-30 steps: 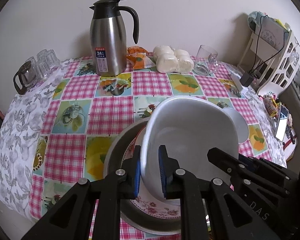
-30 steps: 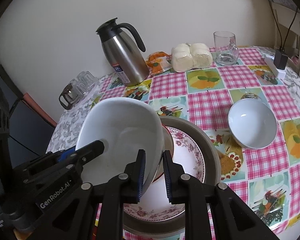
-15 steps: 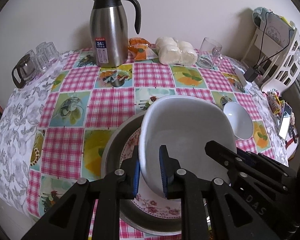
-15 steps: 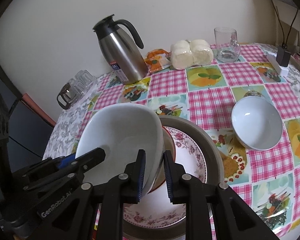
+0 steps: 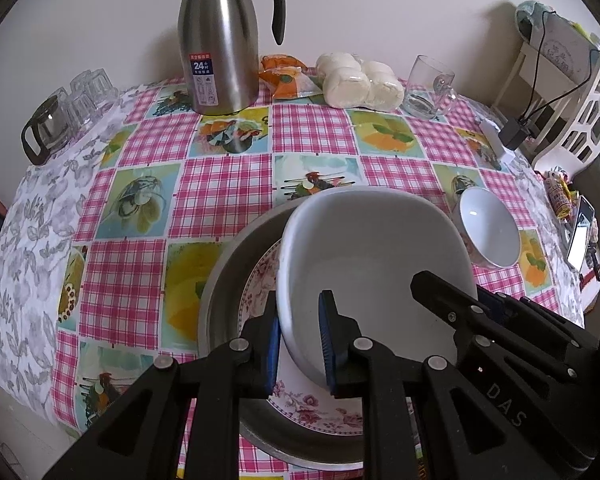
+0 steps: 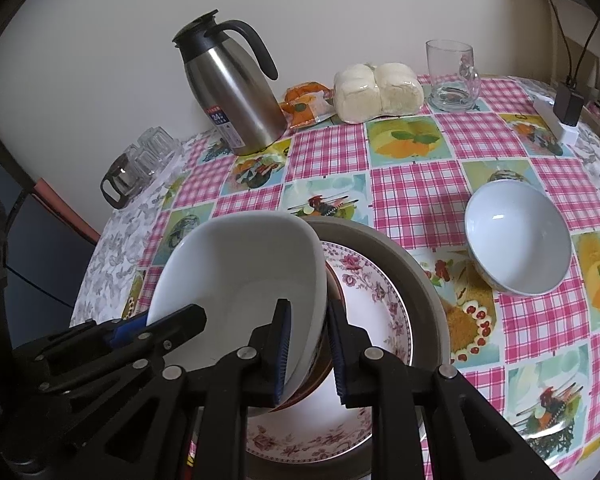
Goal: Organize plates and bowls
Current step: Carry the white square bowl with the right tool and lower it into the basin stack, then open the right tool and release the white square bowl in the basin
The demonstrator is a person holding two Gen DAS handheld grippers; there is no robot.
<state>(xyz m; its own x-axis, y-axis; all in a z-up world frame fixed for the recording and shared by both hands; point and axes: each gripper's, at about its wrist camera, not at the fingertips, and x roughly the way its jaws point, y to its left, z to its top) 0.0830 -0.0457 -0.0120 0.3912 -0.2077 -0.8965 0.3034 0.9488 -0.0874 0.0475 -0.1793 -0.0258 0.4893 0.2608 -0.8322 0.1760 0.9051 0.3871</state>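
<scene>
Both grippers hold one large white squarish bowl above a stack of dishes. My left gripper is shut on its left rim. My right gripper is shut on its right rim, together with a brown-rimmed bowl nested under the white bowl. Below lie a floral plate inside a wide grey metal dish; the plate and dish also show in the left wrist view. A small white bowl stands alone on the tablecloth to the right, also in the left wrist view.
A steel thermos jug, an orange snack bag, wrapped white buns and a glass mug line the far edge by the wall. Glass cups and a small pot stand far left. A white rack stands at the right.
Both grippers have lifted and drawn back slightly with the white bowl; the table's far objects now appear further away. Grips unchanged.
</scene>
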